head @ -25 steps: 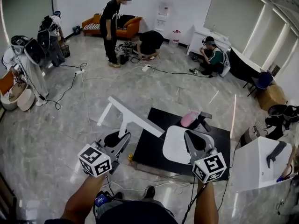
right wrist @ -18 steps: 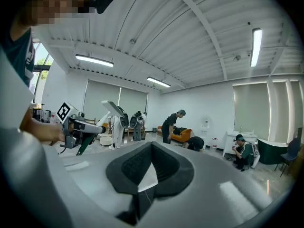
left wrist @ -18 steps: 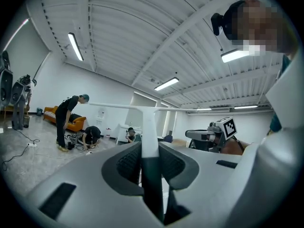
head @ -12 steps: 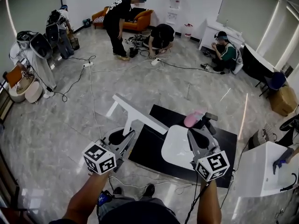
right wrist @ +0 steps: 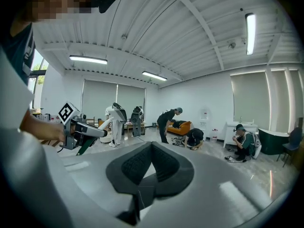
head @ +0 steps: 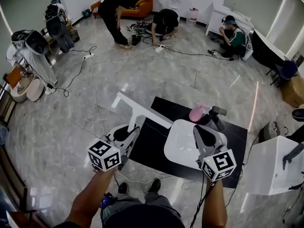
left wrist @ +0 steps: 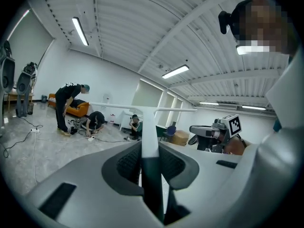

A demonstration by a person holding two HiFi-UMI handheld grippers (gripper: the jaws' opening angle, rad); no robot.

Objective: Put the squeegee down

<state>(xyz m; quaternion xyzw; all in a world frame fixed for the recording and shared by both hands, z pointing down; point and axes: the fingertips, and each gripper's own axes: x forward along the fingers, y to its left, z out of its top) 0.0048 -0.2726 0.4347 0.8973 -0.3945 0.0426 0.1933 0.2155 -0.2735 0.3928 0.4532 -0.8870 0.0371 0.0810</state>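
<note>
Squeegee point(head: 142, 114) is in the air, not yet set down. The left tongs point(head: 133, 133) pinch its handle at the near end, and the long white blade lies crosswise out ahead. In the left gripper view the handle runs straight up between the two pads, dark where it is gripped and white further out. The blade hangs over the floor point(head: 71, 127) at the left edge of the black mat point(head: 152, 153), and its right end is near the corner of the white worktop point(head: 180, 148). The right tongs point(head: 202, 129) are pressed together on nothing and hover over that worktop, with a pink thing point(head: 197, 113) just beyond them.

The step in hand looks to be the lowering itself. Which surface is meant, the mat or the worktop, cannot be told from here. Done well, the person would level the blade first, so that both ends meet the surface together rather than one tip striking and swinging the handle round. The handle should then come down flat before the left tongs spread, since a drop from any height would let it bounce or roll. The blade should land well apart from the pink thing. The right tongs have no part in this and are best held clear of the blade's sweep.
</note>
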